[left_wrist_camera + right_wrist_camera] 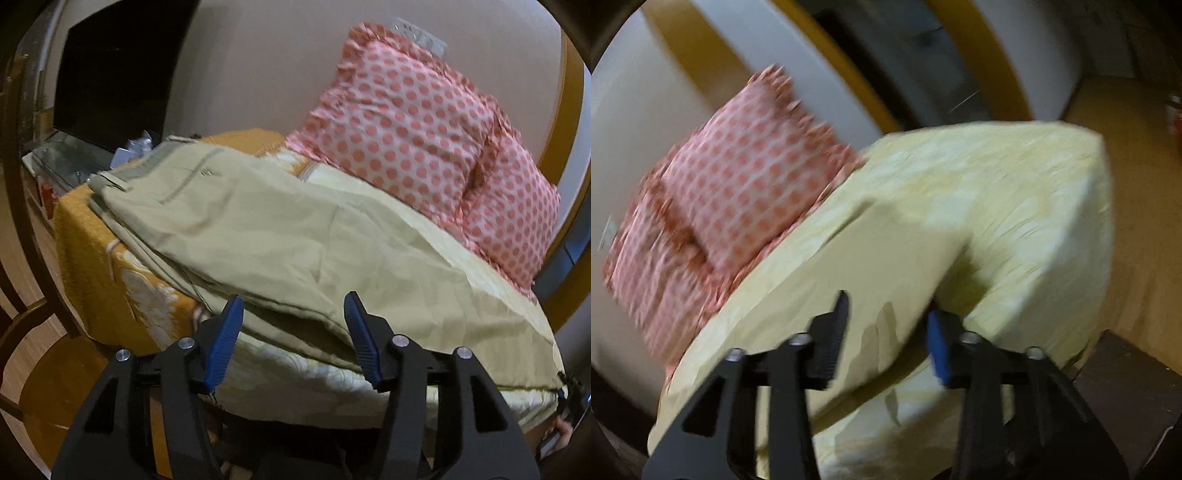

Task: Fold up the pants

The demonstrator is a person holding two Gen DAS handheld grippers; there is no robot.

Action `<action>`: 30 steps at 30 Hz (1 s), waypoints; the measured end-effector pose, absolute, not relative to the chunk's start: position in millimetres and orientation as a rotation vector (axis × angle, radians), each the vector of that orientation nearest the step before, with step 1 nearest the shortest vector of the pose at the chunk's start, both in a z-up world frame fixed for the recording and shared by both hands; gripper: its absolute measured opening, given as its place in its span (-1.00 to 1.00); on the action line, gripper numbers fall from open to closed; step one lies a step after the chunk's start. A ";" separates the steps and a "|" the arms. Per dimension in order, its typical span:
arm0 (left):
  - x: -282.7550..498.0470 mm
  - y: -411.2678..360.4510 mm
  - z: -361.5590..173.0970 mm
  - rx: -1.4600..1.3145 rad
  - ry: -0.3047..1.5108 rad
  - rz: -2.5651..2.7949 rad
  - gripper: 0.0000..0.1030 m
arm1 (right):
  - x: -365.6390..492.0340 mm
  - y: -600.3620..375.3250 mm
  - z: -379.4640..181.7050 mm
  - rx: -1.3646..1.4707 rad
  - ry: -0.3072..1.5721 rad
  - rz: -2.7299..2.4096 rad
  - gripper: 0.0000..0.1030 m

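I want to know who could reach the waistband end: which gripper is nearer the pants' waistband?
Left. The left gripper sits open at the near edge of the pants, whose waistband lies ahead. The right gripper straddles the hem end; no waistband shows there.

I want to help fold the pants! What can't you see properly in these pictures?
- Pants: the leg ends run off the right edge in the left wrist view.
- Right gripper: the right wrist view is motion-blurred, so whether its jaws pinch the cloth is unclear.
- Clutter behind the waistband: too small and dim to name.
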State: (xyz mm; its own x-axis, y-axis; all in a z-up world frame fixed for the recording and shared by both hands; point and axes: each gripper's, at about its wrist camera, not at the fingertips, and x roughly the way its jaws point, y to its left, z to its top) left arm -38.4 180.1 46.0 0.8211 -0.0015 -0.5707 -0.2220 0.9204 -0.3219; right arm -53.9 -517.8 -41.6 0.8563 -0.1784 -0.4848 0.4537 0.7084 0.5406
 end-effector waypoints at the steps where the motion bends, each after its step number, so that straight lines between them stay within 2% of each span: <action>1: -37.9 180.9 47.4 -0.389 0.593 0.124 0.21 | -52.4 -517.8 -43.5 0.696 0.413 -0.353 -0.48; 2: -36.9 180.9 47.9 -0.387 0.590 0.125 0.23 | -49.9 -517.8 -44.2 0.698 0.413 -0.353 -0.70; 4: -34.8 180.7 47.0 -0.385 0.593 0.124 0.23 | -44.6 -521.7 -45.4 0.676 0.408 -0.349 -0.94; 9: -34.3 186.5 40.5 -0.412 0.601 0.127 0.23 | -23.6 -498.5 -13.8 0.605 0.362 -0.260 -0.95; 13: -38.2 191.4 38.6 -0.438 0.589 0.149 0.25 | 7.8 -430.7 37.1 0.516 0.316 -0.011 -0.95; 17: -41.9 193.1 36.5 -0.453 0.584 0.158 0.26 | 35.5 -301.1 68.6 0.324 0.363 0.350 -0.95; 20: -44.8 196.0 34.9 -0.452 0.581 0.169 0.27 | 47.0 -196.6 44.3 0.108 0.532 0.574 -0.94; 21: -45.3 198.5 34.5 -0.453 0.579 0.173 0.29 | 48.6 -166.9 28.9 0.015 0.620 0.625 -0.91; 22: -46.6 202.1 33.8 -0.455 0.578 0.182 0.30 | 47.5 -149.7 18.0 -0.042 0.672 0.647 -0.78; 23: -47.2 204.9 33.5 -0.456 0.576 0.187 0.31 | 42.6 -132.5 3.9 -0.102 0.727 0.670 -0.46; 25: -49.8 216.2 33.2 -0.463 0.557 0.204 0.33 | 27.3 -124.0 -2.2 -0.132 0.709 0.685 -0.02; 26: -50.4 221.4 33.0 -0.468 0.544 0.212 0.35 | 22.7 -125.2 1.0 -0.118 0.688 0.693 0.13; 30: -47.6 242.6 29.8 -0.506 0.497 0.238 0.43 | 28.1 -140.3 18.2 -0.019 0.595 0.618 0.14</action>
